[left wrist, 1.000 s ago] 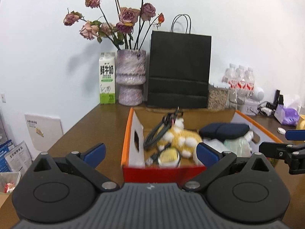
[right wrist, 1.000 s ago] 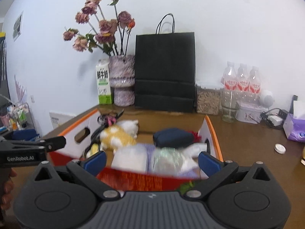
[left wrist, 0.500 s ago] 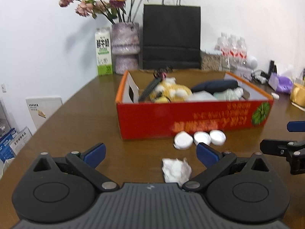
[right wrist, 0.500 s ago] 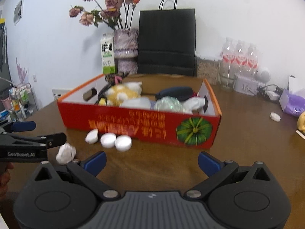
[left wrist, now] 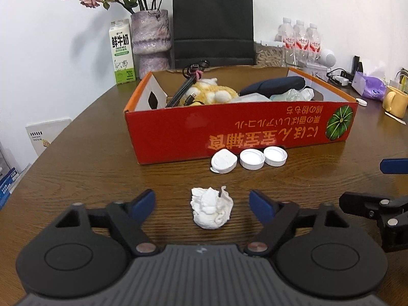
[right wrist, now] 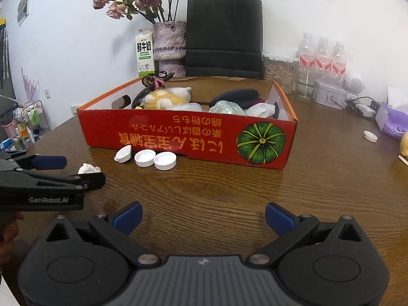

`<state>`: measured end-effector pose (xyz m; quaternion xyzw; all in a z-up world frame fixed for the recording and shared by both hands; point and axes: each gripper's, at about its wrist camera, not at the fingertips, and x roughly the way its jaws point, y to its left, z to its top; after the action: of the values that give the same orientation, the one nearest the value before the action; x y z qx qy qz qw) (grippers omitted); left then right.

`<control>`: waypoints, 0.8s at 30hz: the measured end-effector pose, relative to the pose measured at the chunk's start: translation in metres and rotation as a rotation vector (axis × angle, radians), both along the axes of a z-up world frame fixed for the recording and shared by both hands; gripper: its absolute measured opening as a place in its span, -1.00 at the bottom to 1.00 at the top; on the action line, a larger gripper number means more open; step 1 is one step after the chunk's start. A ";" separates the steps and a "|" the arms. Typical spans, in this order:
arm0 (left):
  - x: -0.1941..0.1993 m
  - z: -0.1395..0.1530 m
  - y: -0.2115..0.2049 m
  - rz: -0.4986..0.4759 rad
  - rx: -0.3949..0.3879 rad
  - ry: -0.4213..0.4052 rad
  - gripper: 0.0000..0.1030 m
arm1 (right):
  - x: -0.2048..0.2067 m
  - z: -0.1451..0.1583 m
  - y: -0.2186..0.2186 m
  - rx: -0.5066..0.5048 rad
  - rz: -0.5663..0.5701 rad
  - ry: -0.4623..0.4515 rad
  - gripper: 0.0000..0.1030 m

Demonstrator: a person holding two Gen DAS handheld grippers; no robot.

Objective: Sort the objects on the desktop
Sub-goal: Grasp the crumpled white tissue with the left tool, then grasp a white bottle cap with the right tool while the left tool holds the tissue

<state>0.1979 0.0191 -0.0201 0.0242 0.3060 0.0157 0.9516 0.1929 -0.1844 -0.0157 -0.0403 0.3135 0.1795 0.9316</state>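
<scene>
1. The left gripper (left wrist: 202,201) hangs low over the table (left wrist: 84,178), its jaws closing, with a crumpled tissue (left wrist: 211,207) lying between the blue pads (left wrist: 144,201); neither pad touches it.
2. The right gripper (right wrist: 202,216) is to the right of it, jaws spread wide over bare wood, with nothing between them.
3. Seen from the right wrist, the left gripper's arm hides most of the tissue; only its top shows.
4. Just beyond the tissue, three white caps (left wrist: 251,158) sit in a row against the near wall of a red box (left wrist: 178,132), which has its printing upside down and a green pumpkin picture at its right end.
5. The leftmost cap (left wrist: 224,162) leans tilted; the other two lie flat with open sides up.
6. Nothing stands between the left gripper and the tissue; the caps and box lie farther off.
7. Inside the box are a yellow plush toy (left wrist: 211,94), a black cable (left wrist: 183,89), a dark pouch (left wrist: 274,85) and some clear wrappers.
8. Behind the box, by the wall, stand a milk carton (left wrist: 122,51), a vase (left wrist: 151,38) of dried roses and a black paper bag (left wrist: 213,23).
9. Far right are water bottles (left wrist: 301,38), a purple tissue pack (left wrist: 369,86), a yellow mug (left wrist: 395,100) and one more loose cap (right wrist: 370,136).
</scene>
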 end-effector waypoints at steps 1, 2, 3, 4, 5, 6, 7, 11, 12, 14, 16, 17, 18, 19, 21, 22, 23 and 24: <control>0.001 0.000 0.000 0.001 -0.002 0.006 0.35 | 0.000 0.000 0.000 0.000 0.000 0.002 1.00; 0.002 -0.001 0.000 0.001 -0.007 0.012 0.32 | 0.000 -0.001 -0.001 0.001 -0.001 0.003 1.00; 0.002 -0.001 0.000 -0.003 -0.012 0.017 0.19 | 0.000 -0.001 -0.001 0.002 -0.001 0.004 1.00; 0.003 -0.002 0.000 -0.006 -0.015 0.021 0.06 | 0.001 -0.001 -0.001 0.002 -0.001 0.005 1.00; 0.003 -0.002 0.000 -0.008 -0.023 0.026 0.01 | 0.001 -0.002 -0.001 0.002 -0.001 0.006 1.00; 0.003 -0.003 0.000 -0.010 -0.032 0.034 -0.12 | 0.001 -0.002 -0.001 0.003 -0.001 0.007 1.00; 0.003 -0.004 0.000 -0.009 -0.038 0.034 -0.27 | 0.001 -0.002 -0.001 0.002 0.000 0.007 1.00; 0.002 -0.003 0.001 -0.013 -0.058 0.028 -0.54 | 0.001 -0.003 0.001 0.000 0.005 0.011 1.00; 0.002 -0.003 0.002 -0.013 -0.063 0.026 -0.55 | 0.001 -0.003 0.002 -0.001 0.007 0.011 1.00; 0.002 -0.001 0.004 -0.008 -0.070 0.022 -0.56 | 0.002 -0.003 0.003 -0.003 0.009 0.013 1.00; 0.001 0.002 0.007 -0.002 -0.077 0.013 -0.56 | 0.002 -0.002 0.005 -0.007 0.012 0.012 1.00; 0.000 0.003 0.008 0.001 -0.080 0.006 -0.56 | 0.003 -0.002 0.006 -0.008 0.014 0.011 1.00; 0.000 0.006 0.010 0.004 -0.083 0.000 -0.56 | 0.003 -0.001 0.007 -0.009 0.018 0.010 1.00; 0.000 0.008 0.011 0.007 -0.085 -0.008 -0.56 | 0.004 0.000 0.010 -0.011 0.023 0.008 1.00; -0.001 0.014 0.014 0.007 -0.089 -0.027 -0.56 | 0.006 0.001 0.014 -0.020 0.034 0.004 0.99; -0.001 0.017 0.016 0.008 -0.090 -0.035 -0.56 | 0.007 0.002 0.017 -0.025 0.039 0.001 0.99; -0.001 0.019 0.018 0.010 -0.090 -0.043 -0.56 | 0.009 0.003 0.020 -0.031 0.043 -0.003 0.99; -0.001 0.022 0.020 0.011 -0.091 -0.053 -0.56 | 0.011 0.004 0.022 -0.035 0.048 -0.006 0.99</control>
<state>0.1966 0.0389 0.0018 -0.0215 0.2812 0.0078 0.9594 0.2038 -0.1621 -0.0113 -0.0647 0.3127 0.1960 0.9272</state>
